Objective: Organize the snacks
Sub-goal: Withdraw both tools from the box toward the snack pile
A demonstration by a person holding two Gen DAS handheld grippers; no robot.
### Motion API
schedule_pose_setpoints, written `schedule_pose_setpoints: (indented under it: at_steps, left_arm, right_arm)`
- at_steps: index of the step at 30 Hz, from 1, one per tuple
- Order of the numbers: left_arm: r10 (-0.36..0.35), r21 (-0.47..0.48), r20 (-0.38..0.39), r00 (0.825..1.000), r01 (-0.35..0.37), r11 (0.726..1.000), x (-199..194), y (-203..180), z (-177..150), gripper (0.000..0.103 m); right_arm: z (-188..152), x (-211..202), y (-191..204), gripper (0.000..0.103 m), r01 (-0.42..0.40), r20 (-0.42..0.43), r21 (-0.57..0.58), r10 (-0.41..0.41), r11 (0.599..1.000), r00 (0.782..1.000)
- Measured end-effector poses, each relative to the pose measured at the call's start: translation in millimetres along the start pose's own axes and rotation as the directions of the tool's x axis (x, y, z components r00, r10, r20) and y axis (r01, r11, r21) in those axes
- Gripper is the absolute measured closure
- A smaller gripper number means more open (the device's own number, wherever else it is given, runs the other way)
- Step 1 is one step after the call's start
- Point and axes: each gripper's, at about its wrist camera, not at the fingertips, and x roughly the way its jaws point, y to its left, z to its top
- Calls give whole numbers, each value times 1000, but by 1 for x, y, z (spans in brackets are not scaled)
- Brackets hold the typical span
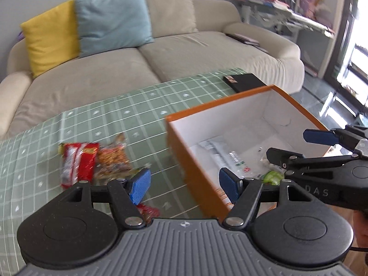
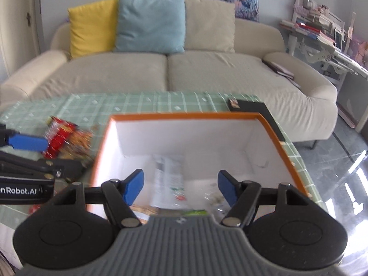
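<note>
An orange box [image 1: 195, 168] with a white inside stands on the green checked table; it also shows in the right wrist view [image 2: 184, 115]. Inside lie a white packet [image 2: 169, 179], a green packet [image 1: 272, 176] and clear wrappers. A red snack packet [image 1: 78, 161] and an orange patterned packet [image 1: 113, 158] lie on the cloth left of the box. Another red packet [image 1: 149, 210] peeks out under my left gripper. My left gripper [image 1: 185, 187] is open and empty over the box's near left corner. My right gripper [image 2: 180, 187] is open and empty above the box.
A black flat box [image 1: 247, 81] lies at the table's far right corner behind the orange box. A beige sofa [image 2: 174, 73] with yellow, blue and beige cushions stands beyond the table. A cluttered white desk [image 2: 326, 39] is at the right.
</note>
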Motion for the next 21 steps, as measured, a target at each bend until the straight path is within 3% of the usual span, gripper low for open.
schedule_pose_setpoints:
  at_steps: [10,21]
  left_arm:
    - [35,-105,14,999,-33,994,-34,63,-46,23]
    - [-24,-234,-20,1000,19,972,-42,109,-106,23]
  right_arm:
    - [-11,-22,68,35,-90,121,-4,90,996,989]
    - [-36,-14,124,35,-243,-10,-19,243,970,970]
